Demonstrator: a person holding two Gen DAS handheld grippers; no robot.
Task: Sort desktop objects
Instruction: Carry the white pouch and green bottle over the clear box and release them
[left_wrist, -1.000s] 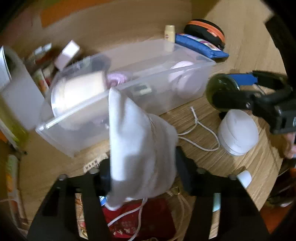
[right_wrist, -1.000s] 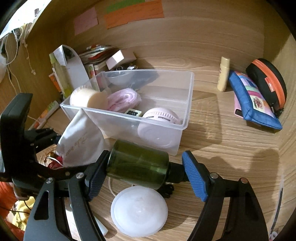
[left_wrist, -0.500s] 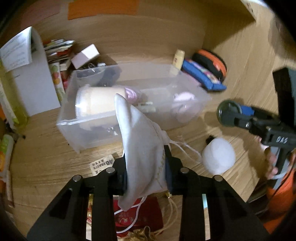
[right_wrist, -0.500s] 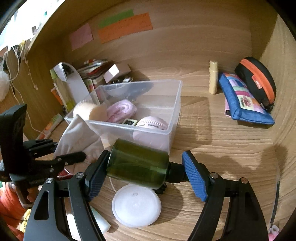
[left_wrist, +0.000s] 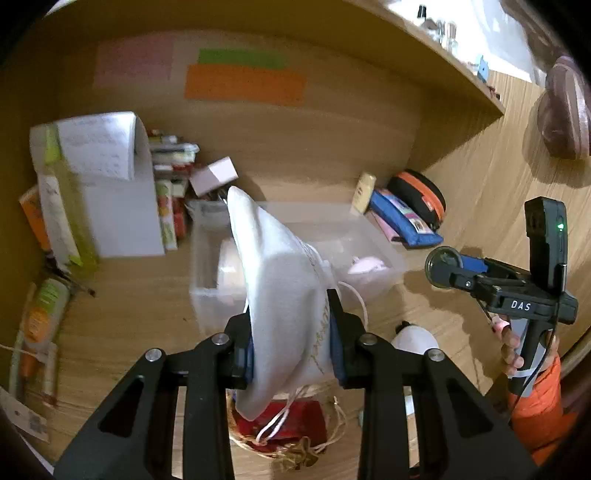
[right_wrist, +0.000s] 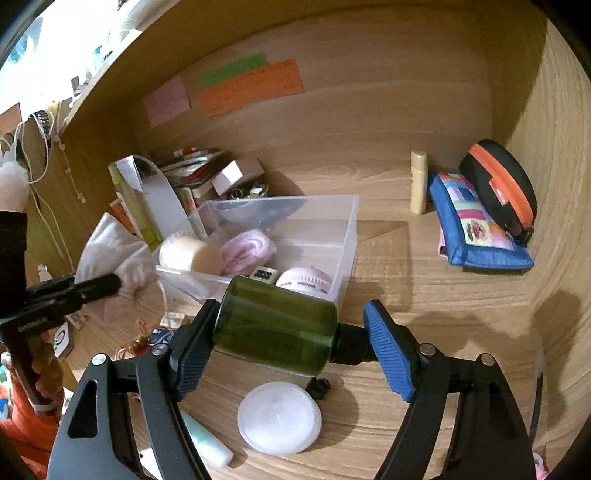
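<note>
— What's the biggest thing down there?

— The wooden tabletop (right_wrist: 424, 295), set in a wood-walled nook. On it stands a clear plastic bin (right_wrist: 343, 251) with a cream roll (right_wrist: 192, 254), a pink rolled cloth (right_wrist: 249, 249) and a round pink case (right_wrist: 303, 282) inside.

— And the hands?

— The left gripper (left_wrist: 291, 350) has just been closing, and its fingers (left_wrist: 338, 350) are now narrow, pinched on a white drawstring pouch (left_wrist: 280, 295). The pouch hangs in the air in front of the bin, its cords dangling below over a red pouch (left_wrist: 295, 424) that lies on the tabletop.

— The other one?

— The right gripper (right_wrist: 288, 354) has its blue-padded fingers (right_wrist: 388, 354) set fairly wide, clamped end to end on a dark green bottle (right_wrist: 277, 328) lying sideways between them, lifted above the tabletop near the bin's front corner.

— Anything nearby?

— To the right, near the back wall, a blue zip pouch (right_wrist: 476, 236) lies just beside a black case with an orange zip (right_wrist: 498, 188), and a small cream tube (right_wrist: 419, 182) stands upright beside them. Below the bottle a white round lid (right_wrist: 279, 421) rests flat on the tabletop, and a pale mint tube (right_wrist: 207, 439) lies to its left.
</note>
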